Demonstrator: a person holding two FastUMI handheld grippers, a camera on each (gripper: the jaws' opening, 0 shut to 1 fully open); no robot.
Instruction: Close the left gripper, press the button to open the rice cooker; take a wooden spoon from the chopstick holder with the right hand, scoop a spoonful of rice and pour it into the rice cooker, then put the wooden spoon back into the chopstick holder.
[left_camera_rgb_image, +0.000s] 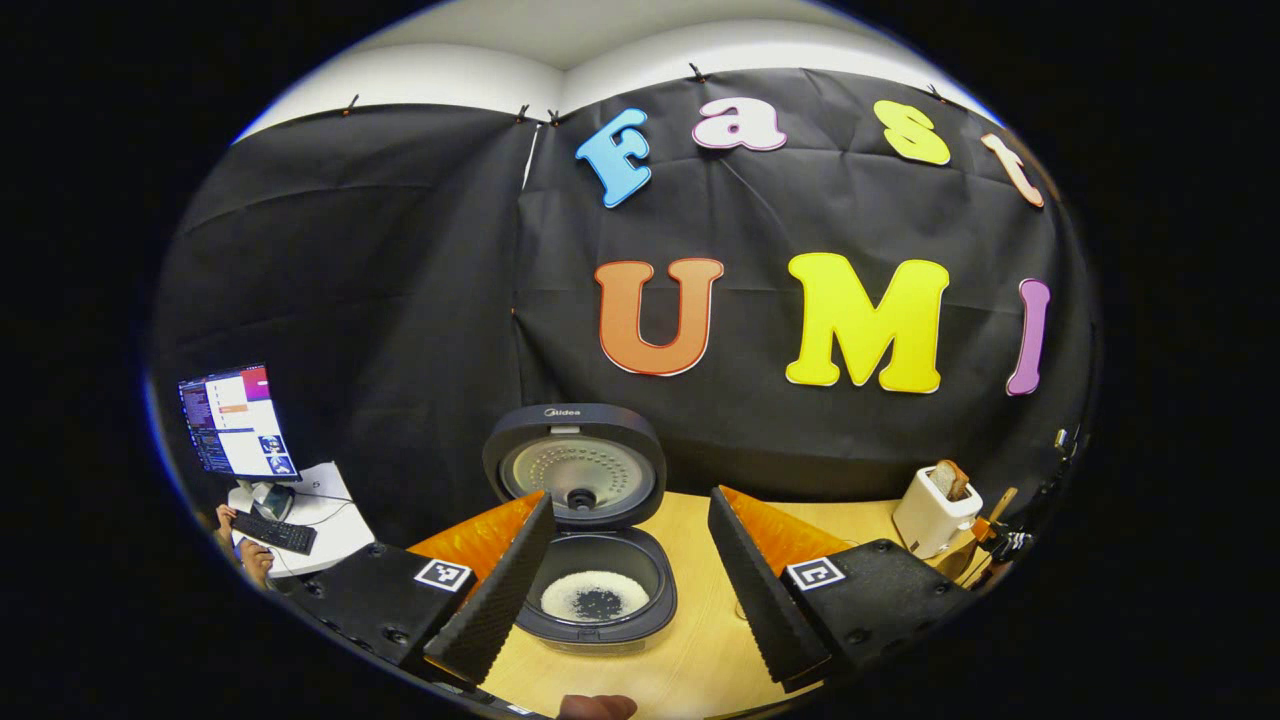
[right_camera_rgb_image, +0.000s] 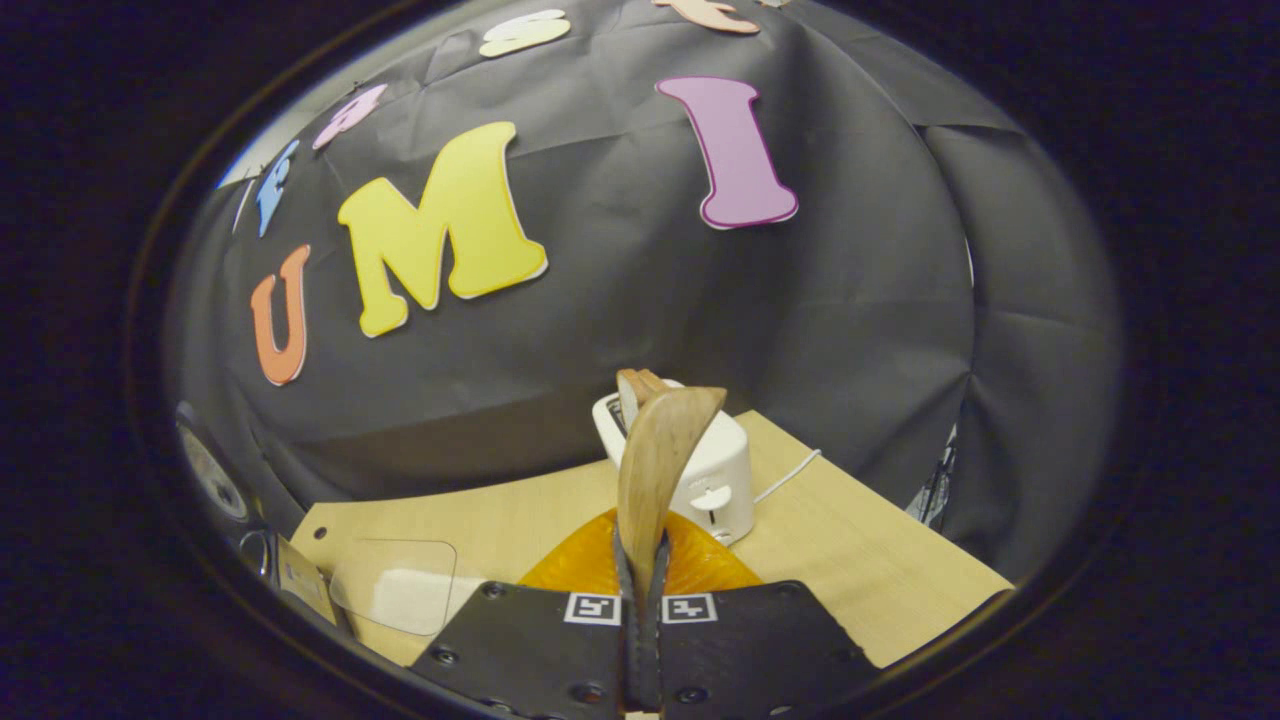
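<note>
Right gripper view, bottom centre: right gripper (right_camera_rgb_image: 641, 600) has its fingers pressed nearly together on the wooden spoon (right_camera_rgb_image: 655, 470), which stands up the middle of the frame w/ its bowl end on top; can't tell if any rice is left in it. Just behind the spoon, mid-frame, the white toaster (right_camera_rgb_image: 712, 470) w/ a slice sticking up; a clear plastic container (right_camera_rgb_image: 395, 585) lies on the wooden table (right_camera_rgb_image: 870, 570) at lower left. Left gripper view, bottom: left gripper (left_camera_rgb_image: 630, 570) is spread wide, nothing held, its two fingers framing the rice cooker (left_camera_rgb_image: 597, 590) at lower centre, lid up, rice w/ a dark patch in the pot. Toaster shows again at lower right w/ a wooden handle beside it; probably the chopstick holder is there but too small to tell. Far lower left, a monitor (left_camera_rgb_image: 238, 420) and keyboard (left_camera_rgb_image: 274, 532). Risks: the spoon is pinched low on a thin handle, so it could pivot or slip when tipped toward the holder; the toaster sits close, so a swing could knock it; missing the holder mouth would drop the spoon on the table.
</note>
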